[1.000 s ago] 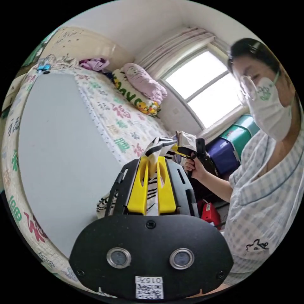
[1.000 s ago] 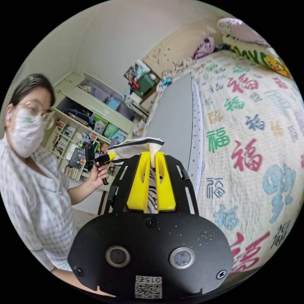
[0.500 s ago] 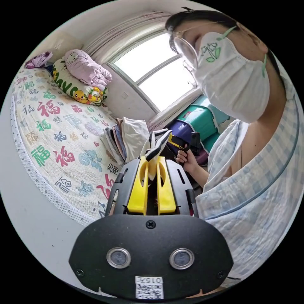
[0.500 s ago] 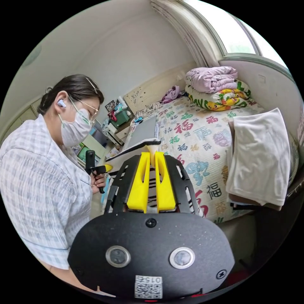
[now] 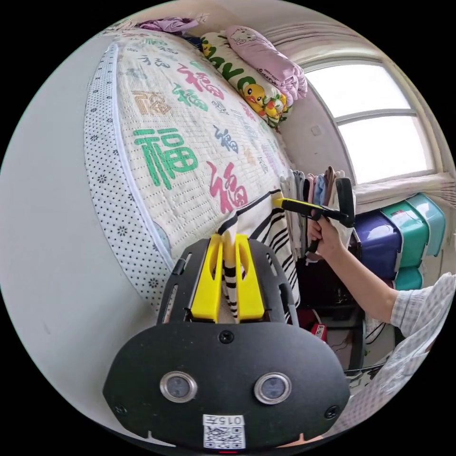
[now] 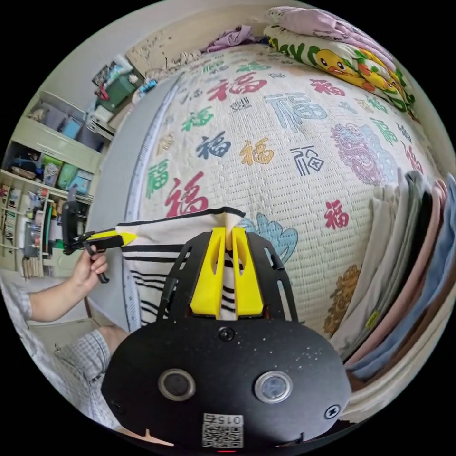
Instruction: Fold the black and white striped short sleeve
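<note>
The black and white striped short sleeve (image 5: 270,228) (image 6: 166,242) hangs stretched between my two grippers over the near edge of the bed. My left gripper (image 5: 229,237) is shut on one corner of its black-trimmed top edge, and it also appears at the left of the right gripper view (image 6: 128,236), held by a hand. My right gripper (image 6: 230,231) is shut on the other corner; in the left gripper view it (image 5: 278,202) is seen in a hand, pinching the cloth.
The bed's quilt (image 6: 285,142) with coloured characters lies just behind the shirt, beside a grey mat (image 5: 42,213). A stack of folded clothes (image 6: 408,266) sits at the bed's end. Pillows and a blanket (image 5: 256,61) lie far off. Storage boxes (image 5: 403,237) stand under the window, shelves (image 6: 38,180) opposite.
Both cameras have swung down from the person toward the bed. The shirt, bunched between the grippers before, is now pulled out flat and taut close to the quilt.
</note>
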{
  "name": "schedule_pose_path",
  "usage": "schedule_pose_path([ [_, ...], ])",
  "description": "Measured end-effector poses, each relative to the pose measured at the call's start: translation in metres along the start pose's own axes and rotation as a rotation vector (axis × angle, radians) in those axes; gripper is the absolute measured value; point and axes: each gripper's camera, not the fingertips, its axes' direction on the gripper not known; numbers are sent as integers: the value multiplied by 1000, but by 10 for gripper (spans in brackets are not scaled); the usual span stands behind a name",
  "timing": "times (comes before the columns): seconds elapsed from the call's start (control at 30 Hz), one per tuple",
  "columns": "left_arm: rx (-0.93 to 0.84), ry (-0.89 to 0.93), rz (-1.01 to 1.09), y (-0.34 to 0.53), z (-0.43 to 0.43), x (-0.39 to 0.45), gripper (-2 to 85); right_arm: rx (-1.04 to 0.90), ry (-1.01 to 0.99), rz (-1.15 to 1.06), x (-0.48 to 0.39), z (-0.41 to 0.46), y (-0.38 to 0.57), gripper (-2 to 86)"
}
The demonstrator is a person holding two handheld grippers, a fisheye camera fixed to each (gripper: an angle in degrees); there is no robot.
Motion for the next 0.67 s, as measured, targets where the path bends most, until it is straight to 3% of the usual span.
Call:
schedule_pose_path([
  [0.2, -111, -135, 28, -26, 48, -1, 61, -85, 44, 31, -44, 60, -12, 48],
  [0.43, -158, -410, 170, -45, 57, 54, 59, 106, 123, 100, -92, -17, 69, 22],
  [0.53, -102, -299, 311, -50, 74, 105, 60, 203, 264, 123, -122, -69, 130, 41],
  [0.67, -144, 17, 408, -69, 143, 172, 84, 268, 486, 253, -125, -111, 189, 55],
])
